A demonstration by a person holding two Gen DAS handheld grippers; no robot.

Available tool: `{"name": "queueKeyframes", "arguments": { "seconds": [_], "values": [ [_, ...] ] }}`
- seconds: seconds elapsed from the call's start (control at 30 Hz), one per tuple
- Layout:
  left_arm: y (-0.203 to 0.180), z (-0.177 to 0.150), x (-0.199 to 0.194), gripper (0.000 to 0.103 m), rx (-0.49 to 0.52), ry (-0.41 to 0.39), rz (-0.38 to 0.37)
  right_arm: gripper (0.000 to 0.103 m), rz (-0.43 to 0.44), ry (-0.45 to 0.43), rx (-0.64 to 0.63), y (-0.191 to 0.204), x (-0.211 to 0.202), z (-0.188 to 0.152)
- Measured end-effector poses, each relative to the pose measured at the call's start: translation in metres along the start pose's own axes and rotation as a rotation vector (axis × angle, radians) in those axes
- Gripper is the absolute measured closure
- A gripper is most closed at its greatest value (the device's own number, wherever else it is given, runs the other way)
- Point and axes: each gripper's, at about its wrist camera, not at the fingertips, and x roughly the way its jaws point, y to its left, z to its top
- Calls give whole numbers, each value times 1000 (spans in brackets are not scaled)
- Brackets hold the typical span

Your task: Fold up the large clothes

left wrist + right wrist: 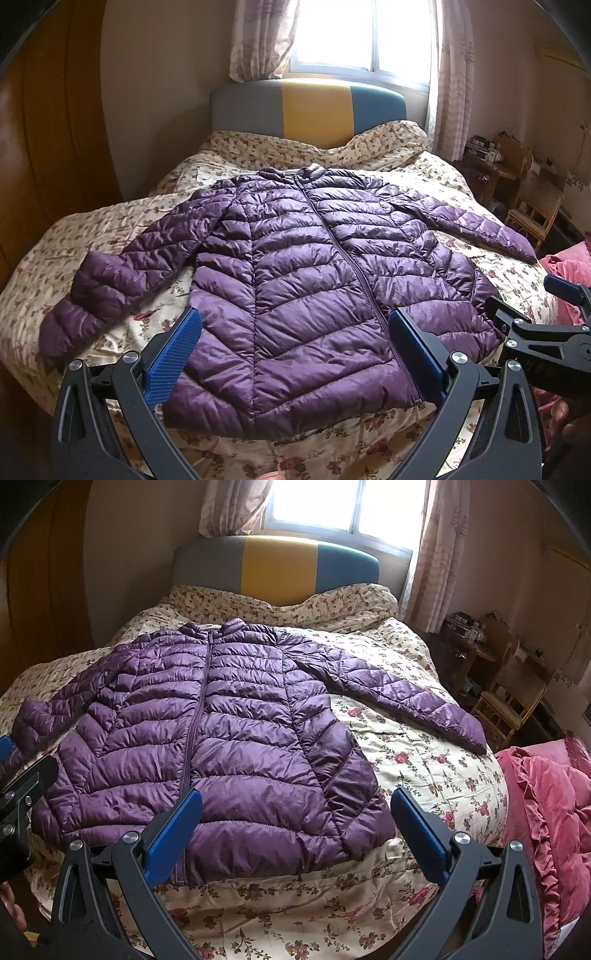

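Note:
A purple quilted puffer jacket (295, 273) lies flat and zipped on the floral bed (110, 229), front up, collar toward the headboard, both sleeves spread out. It also shows in the right wrist view (221, 731). My left gripper (295, 317) is open and empty, hovering over the jacket's hem near the zip. My right gripper (295, 797) is open and empty over the hem's right corner. The right gripper shows at the right edge of the left wrist view (561, 295), where its second finger is out of frame. Part of the left gripper's body shows at the left edge of the right wrist view.
The floral quilt (406, 768) covers the bed below a grey, yellow and teal headboard (310, 107). A pink ruffled blanket (546, 812) lies off the right side. Wooden chairs (509, 701) and a cluttered table (469, 635) stand at the right. A wooden wardrobe (55, 147) stands at the left.

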Motion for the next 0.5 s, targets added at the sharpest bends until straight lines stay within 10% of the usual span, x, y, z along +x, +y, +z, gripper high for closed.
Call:
{"name": "queueKeyframes", "arguments": {
  "seconds": [0.5],
  "values": [
    [-2, 0, -1, 3, 1, 1, 2, 2, 6, 4, 4, 0, 2, 1]
  ]
}}
